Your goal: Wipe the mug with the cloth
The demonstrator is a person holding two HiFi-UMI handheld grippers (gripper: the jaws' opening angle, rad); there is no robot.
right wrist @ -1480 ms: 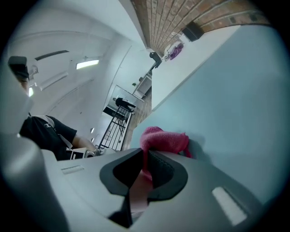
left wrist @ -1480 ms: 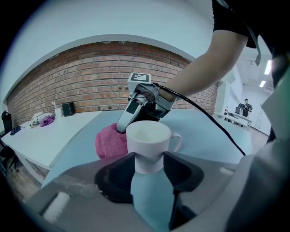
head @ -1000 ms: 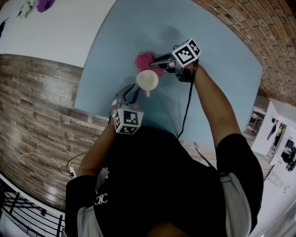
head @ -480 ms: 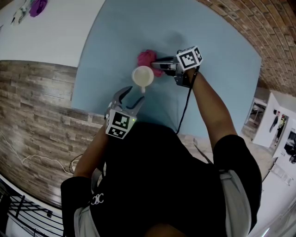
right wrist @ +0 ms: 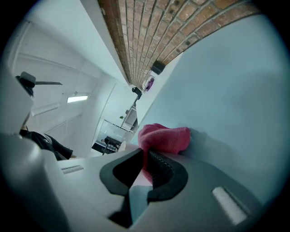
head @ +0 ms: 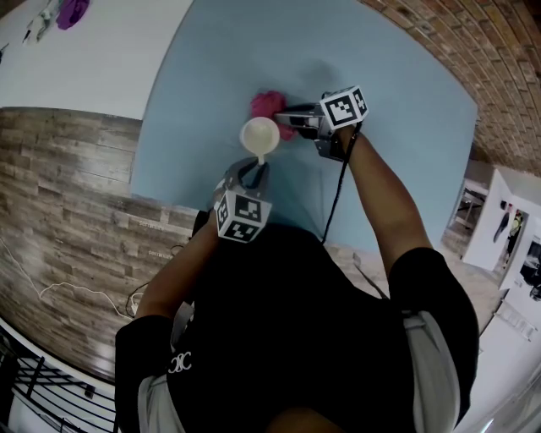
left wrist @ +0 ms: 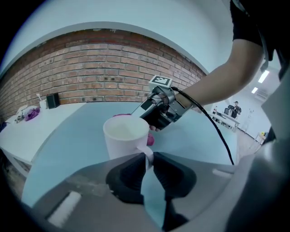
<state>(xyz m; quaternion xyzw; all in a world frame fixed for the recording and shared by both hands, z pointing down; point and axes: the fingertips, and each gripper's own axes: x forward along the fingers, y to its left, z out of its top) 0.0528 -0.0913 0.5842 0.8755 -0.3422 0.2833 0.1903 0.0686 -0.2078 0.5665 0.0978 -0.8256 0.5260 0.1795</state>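
Observation:
A white mug (head: 259,135) stands upright on the light blue table (head: 389,93), its handle pointing toward me. My left gripper (head: 254,168) has its jaws closing around that handle (left wrist: 147,153), and the pads look pressed on it in the left gripper view. Behind the mug lies a pink cloth (head: 267,105), bunched against the mug's far side. The right gripper (head: 286,113) is shut on the cloth (right wrist: 163,137), with a fold pinched between its pads. From the left gripper view, the right gripper (left wrist: 138,111) reaches in from the right, just past the mug (left wrist: 125,137).
A brick wall (head: 473,51) runs along the table's far right edge. A white counter (head: 76,59) with small purple items (head: 71,12) lies to the left, and wood-plank flooring (head: 59,194) borders the table's near edge. A black cable (head: 340,190) trails from the right gripper.
Half a second ago the left gripper stood wide open, back from the mug. It has since moved forward and closed onto the handle. The right gripper and cloth stayed put.

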